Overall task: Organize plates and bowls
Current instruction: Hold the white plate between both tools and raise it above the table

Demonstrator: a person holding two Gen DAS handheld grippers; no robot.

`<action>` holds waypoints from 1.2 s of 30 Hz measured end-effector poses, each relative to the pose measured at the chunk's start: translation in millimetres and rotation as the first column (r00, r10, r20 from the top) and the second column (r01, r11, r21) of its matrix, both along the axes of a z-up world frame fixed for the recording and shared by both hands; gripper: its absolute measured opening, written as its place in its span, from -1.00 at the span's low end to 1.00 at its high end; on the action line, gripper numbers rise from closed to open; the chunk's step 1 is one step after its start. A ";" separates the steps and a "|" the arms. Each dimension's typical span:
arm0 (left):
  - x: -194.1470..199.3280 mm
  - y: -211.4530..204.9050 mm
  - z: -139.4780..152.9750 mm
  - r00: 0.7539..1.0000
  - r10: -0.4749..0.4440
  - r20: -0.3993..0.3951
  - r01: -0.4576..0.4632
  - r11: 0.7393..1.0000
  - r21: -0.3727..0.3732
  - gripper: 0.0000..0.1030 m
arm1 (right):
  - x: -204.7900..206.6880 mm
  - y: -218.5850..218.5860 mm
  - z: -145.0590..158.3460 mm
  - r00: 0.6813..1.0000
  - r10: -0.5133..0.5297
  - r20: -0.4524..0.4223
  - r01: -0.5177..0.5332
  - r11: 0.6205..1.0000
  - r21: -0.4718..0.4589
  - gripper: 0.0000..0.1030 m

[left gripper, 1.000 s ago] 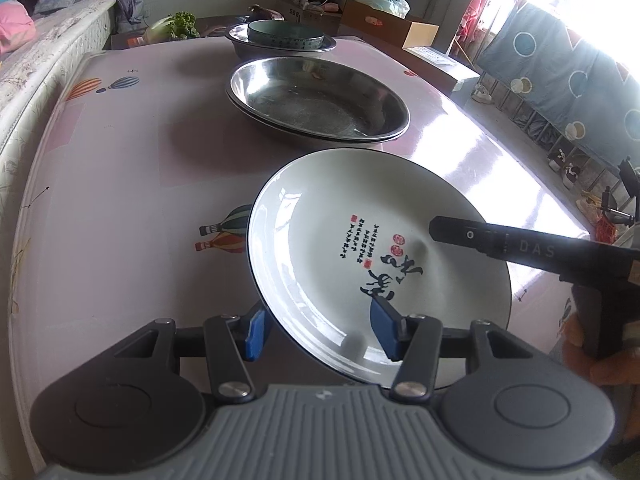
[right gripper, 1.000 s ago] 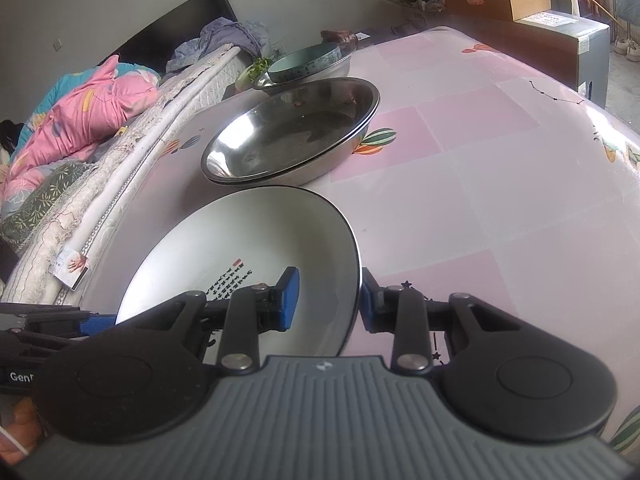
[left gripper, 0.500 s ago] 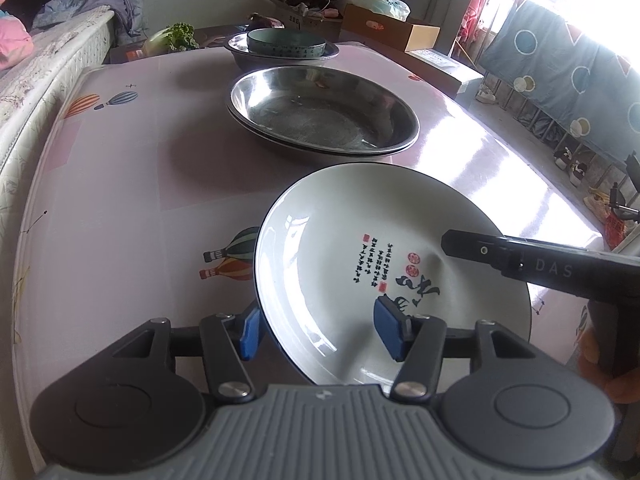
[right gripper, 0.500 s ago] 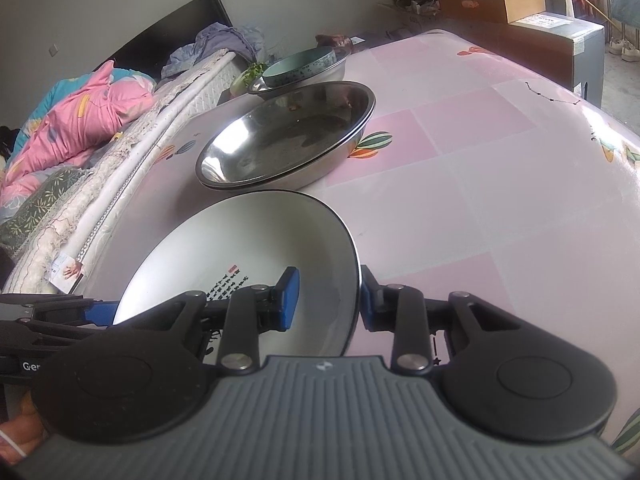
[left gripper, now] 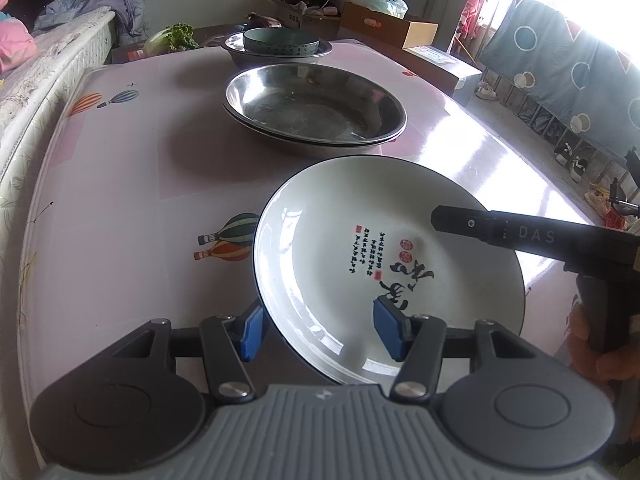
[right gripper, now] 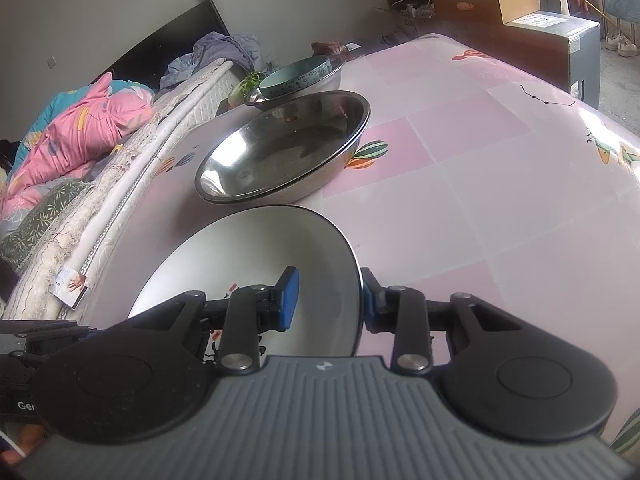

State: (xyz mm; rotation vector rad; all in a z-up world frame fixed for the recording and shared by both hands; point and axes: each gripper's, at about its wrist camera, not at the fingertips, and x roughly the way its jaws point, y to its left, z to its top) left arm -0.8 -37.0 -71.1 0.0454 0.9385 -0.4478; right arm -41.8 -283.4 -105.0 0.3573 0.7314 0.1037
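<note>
Both tongs straddle the white plate near the table's front edge. Left gripper is released, pads clear of the rim. Right gripper straddles the opposite rim; can't tell if it's clenched. Steel basins sit behind.

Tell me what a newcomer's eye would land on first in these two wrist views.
First the white plate with black calligraphy and red seals, near the front of the pink balloon-print table, straddled at its rim by both the left hand-held gripper and the right hand-held gripper. Behind it sit the stacked steel basins, then a teal bowl nested in another steel basin at the far edge.
</note>
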 end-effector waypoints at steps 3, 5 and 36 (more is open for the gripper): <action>-3.7 -1.6 -0.3 1.000 -0.013 0.002 0.013 1.000 -0.002 0.11 | -4.3 1.6 1.4 1.000 0.003 0.004 -0.003 0.999 -0.037 -0.38; -4.7 -2.7 0.4 1.000 -0.017 0.001 0.017 1.000 -0.001 0.11 | -6.2 0.2 0.3 1.000 0.000 0.001 0.000 0.999 -0.043 -0.38; 13.0 -21.0 -6.7 0.998 -0.058 0.012 0.056 0.995 0.077 0.45 | -34.2 6.6 -6.6 0.996 0.079 0.051 -0.071 0.987 -0.144 -0.37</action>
